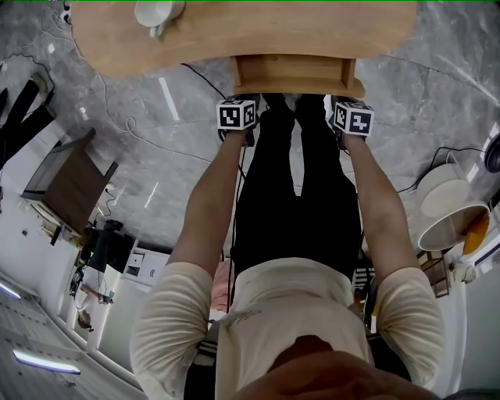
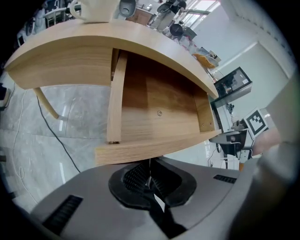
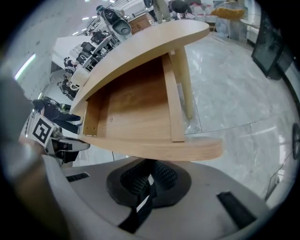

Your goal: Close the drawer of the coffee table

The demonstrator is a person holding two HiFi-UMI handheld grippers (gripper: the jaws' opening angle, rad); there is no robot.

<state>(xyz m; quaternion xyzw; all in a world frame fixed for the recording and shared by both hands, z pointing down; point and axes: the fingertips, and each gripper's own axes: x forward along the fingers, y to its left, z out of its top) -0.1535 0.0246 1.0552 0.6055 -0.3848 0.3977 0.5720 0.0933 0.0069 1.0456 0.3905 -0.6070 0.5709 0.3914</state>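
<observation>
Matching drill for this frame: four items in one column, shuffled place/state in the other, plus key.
Things:
1. drawer
2. white cup
3. left tongs
4. right tongs

Place or state:
A. stands on the tabletop
B. jaws together, by the drawer front's right end
C. pulled out from under the tabletop
D. jaws together, by the drawer front's left end

Pairs: 1-C, 2-A, 3-D, 4-B
</observation>
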